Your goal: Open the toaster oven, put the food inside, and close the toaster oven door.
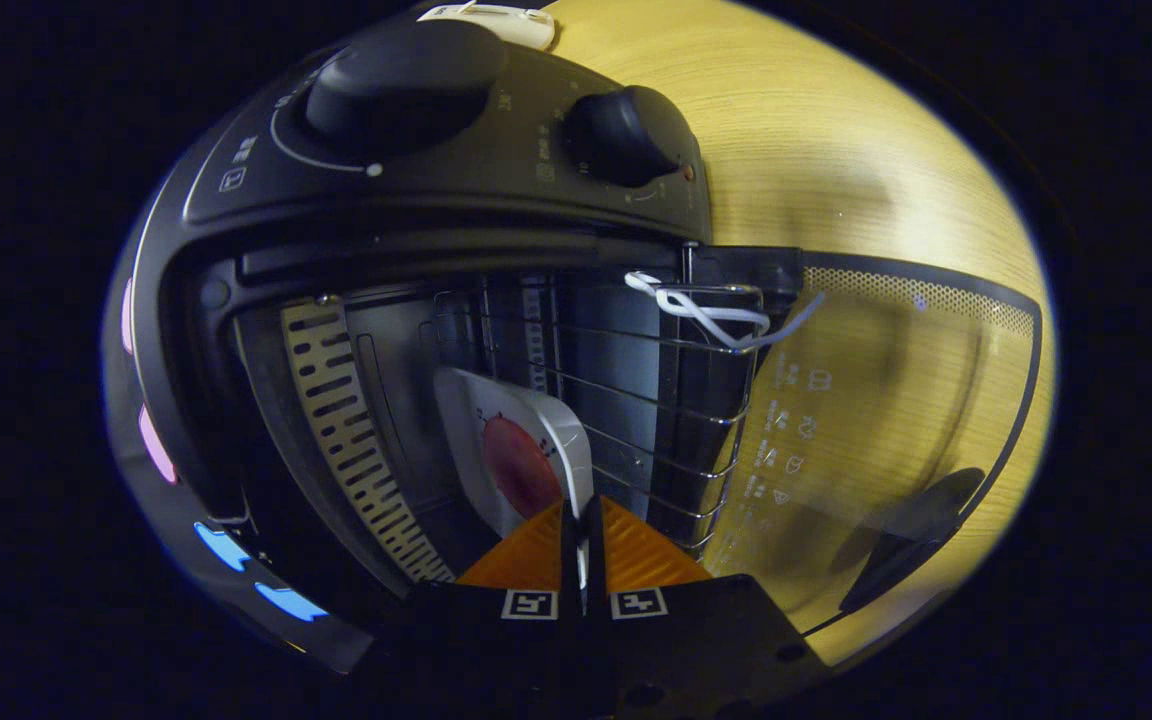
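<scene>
**Plate held at the mouth of the open toaster oven**

The gripper [581, 520] sits nearest, its two orange fingers [526, 555] drawn close together and pinching the near rim of a white plate [551, 425]; a thin sliver of that rim shows in the narrow gap between them. The view is rolled on its side, so the oven looks tipped over.

Just beyond the fingertips, the plate reaches into the oven's cavity, and a round reddish piece of food [519, 465] lies on it. The plate sits over the wire rack [656, 400], whose thin bars run past it toward the right; whether it rests on them or hangs just clear, I cannot tell. Left of the plate, a pale slotted metal panel [346, 430] lines one wall of the cavity.

To the right, the glass door [896, 400] is swung fully open, with the wooden table [836, 150] showing through it and the dark door handle [911, 540] near its outer edge. A white cord [706, 315] is looped around the far corner of the rack by the door hinge.

Farther off is the toaster oven [236, 330] itself, its black control panel bearing a large knob [401, 85] and a smaller knob [631, 135]. Beyond the panel lies a small white object [491, 22] on the table.
</scene>
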Action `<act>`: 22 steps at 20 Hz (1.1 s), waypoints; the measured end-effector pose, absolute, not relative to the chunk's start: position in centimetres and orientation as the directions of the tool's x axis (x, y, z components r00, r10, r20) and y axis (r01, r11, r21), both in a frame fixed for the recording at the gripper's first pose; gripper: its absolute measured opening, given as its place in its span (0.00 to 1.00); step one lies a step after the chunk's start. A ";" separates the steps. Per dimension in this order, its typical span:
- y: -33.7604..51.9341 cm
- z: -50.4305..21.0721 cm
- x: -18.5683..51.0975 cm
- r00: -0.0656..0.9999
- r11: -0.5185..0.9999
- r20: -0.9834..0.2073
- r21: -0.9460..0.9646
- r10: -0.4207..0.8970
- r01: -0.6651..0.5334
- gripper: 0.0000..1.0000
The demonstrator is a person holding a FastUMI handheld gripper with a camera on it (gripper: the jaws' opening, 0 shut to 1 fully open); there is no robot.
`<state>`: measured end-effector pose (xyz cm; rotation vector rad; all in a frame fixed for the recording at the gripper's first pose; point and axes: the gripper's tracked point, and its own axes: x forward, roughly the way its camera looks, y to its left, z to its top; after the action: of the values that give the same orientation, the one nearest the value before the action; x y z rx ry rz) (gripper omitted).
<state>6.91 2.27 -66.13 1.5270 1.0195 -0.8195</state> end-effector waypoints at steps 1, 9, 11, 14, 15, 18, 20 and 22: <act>2.3 -66.0 6.7 0.389 -0.049 -0.903 0.387 0.183 0.921 0.06; 2.3 -64.4 5.7 0.403 -0.033 -0.887 0.406 0.226 0.913 0.40; 2.4 -63.1 5.2 0.419 -0.044 -0.875 0.421 0.241 0.906 0.56; 3.0 -60.1 2.7 0.420 0.059 -0.863 0.452 0.280 0.890 0.89; 3.3 -58.9 1.5 0.415 0.122 -0.858 0.467 0.302 0.876 0.99; 3.1 -55.0 -1.4 0.424 0.282 -0.837 0.524 0.347 0.804 0.99; 1.7 -54.0 -3.5 0.412 0.496 -0.853 0.522 0.320 0.694 0.99; -0.1 -54.6 -5.8 0.384 0.726 -0.892 0.427 0.240 0.538 0.99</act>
<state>-5.84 -0.08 -54.61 0.7780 1.1925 -0.2170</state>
